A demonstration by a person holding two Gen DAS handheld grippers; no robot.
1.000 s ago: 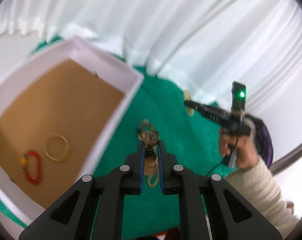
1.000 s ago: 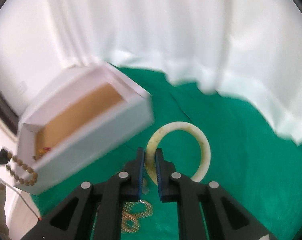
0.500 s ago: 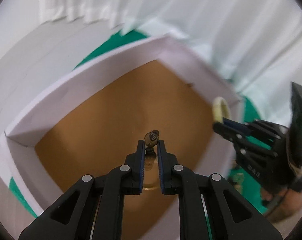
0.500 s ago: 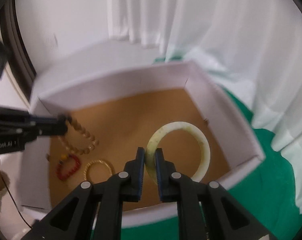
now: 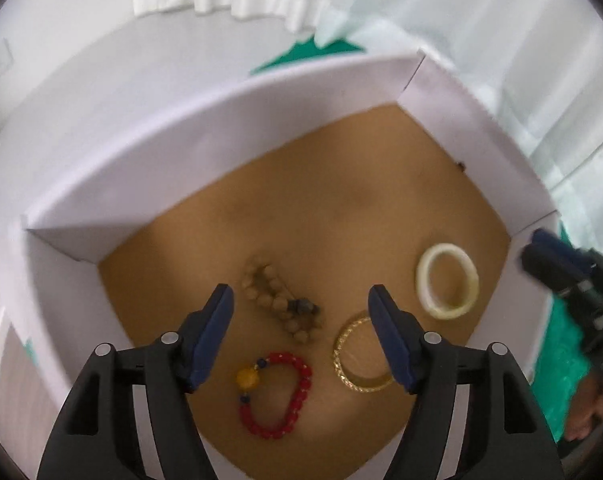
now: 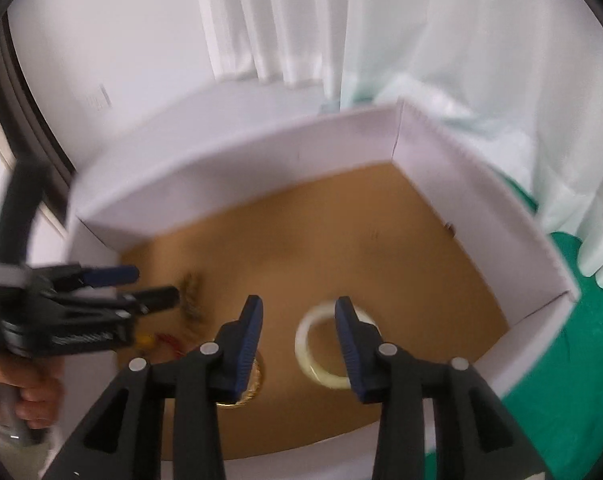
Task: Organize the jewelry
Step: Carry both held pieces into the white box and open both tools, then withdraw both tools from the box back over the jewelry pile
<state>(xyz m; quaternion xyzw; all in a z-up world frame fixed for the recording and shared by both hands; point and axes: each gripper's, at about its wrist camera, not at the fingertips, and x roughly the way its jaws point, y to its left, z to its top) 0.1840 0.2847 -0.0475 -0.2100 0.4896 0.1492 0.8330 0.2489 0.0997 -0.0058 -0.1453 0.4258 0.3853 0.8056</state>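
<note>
A white box (image 5: 181, 168) with a brown floor holds four pieces. The wooden bead bracelet (image 5: 279, 300) lies on that floor below my left gripper (image 5: 299, 300), whose jaws are opening with nothing pressed between them. Nearer lie a red bead bracelet (image 5: 275, 394) and a gold bangle (image 5: 359, 356). The pale white bangle (image 6: 321, 344) rests on the floor under my right gripper (image 6: 299, 306), whose jaws are also opening and free of it. In the right wrist view the left gripper (image 6: 153, 284) hangs at the left over the wooden beads (image 6: 191, 296).
Green cloth (image 6: 561, 360) covers the table to the right of the box (image 6: 241, 184). White curtains (image 6: 421, 40) hang behind. A hand (image 6: 25, 396) holds the left gripper's handle at the box's left wall. The right gripper (image 5: 535, 246) pokes over the right wall.
Both grippers swung from above the green cloth to over the box and tipped down. Their jaws opened, and the wooden bead bracelet and the white bangle now lie on the box floor.
</note>
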